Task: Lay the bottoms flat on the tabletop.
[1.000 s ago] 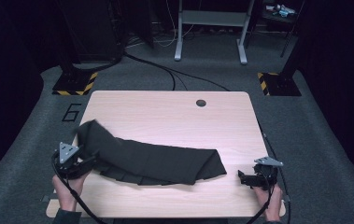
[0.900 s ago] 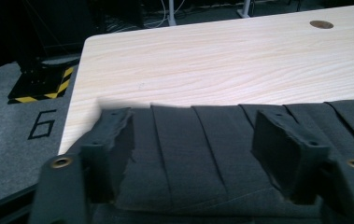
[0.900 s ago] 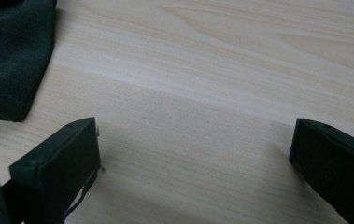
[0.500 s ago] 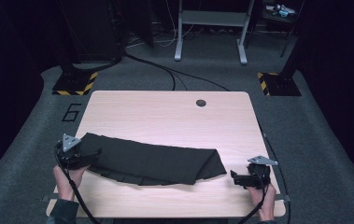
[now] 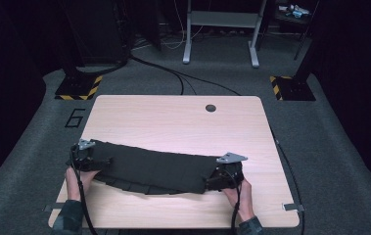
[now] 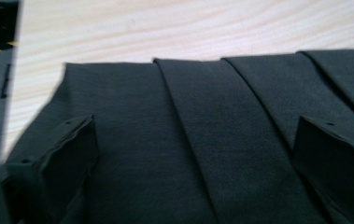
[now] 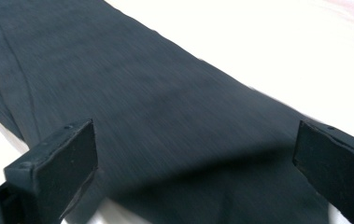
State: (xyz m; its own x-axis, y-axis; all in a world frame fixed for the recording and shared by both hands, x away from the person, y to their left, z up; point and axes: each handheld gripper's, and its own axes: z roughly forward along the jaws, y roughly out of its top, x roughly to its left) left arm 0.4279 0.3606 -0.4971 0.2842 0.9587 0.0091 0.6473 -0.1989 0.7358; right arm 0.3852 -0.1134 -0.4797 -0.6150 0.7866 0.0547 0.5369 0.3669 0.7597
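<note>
The dark cloth lies folded on the near half of the tabletop, its long axis running from left to right. The left gripper sits at the left end and the right gripper at the right end, so each hand is near its own end. The left fingers stand spread and have just been opening; the cloth lies under them, not pinched. The right fingers are also spread over the cloth. On the floor left of the tabletop a number "6" can be read.
</note>
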